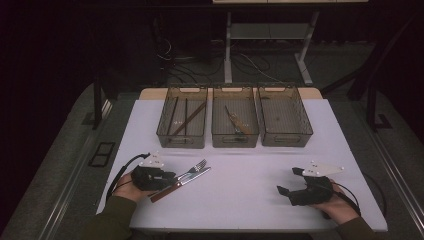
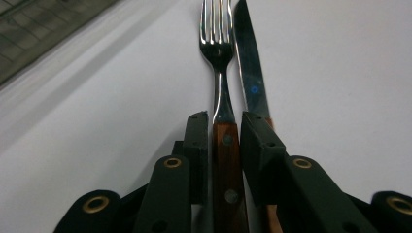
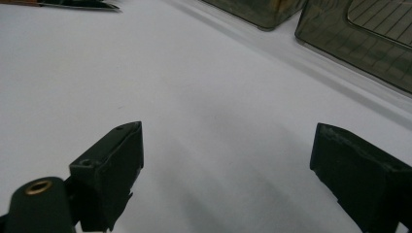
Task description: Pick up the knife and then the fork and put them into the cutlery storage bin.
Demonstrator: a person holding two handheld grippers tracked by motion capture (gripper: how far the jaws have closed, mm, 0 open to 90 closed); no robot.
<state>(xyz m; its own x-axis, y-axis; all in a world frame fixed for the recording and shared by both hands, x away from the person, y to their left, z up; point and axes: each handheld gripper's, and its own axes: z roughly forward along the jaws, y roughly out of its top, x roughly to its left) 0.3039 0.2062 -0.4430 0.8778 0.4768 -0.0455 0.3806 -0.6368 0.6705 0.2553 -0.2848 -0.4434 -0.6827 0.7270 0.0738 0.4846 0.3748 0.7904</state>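
Fork just left of knife – near-left on table; 3 bins behind.

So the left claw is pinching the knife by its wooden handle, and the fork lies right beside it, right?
Not quite: the left claw is pinching the fork by its wooden handle, and the knife lies right beside it. The left gripper view shows the fork's handle between the two black jaws, with the knife's blade just outside one jaw.

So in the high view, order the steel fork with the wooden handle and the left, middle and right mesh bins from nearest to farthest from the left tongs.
1. Steel fork with wooden handle, clamped in the left tongs.
2. Left mesh bin, straight beyond.
3. Middle mesh bin, beyond and rightward.
4. Right mesh bin, far right.
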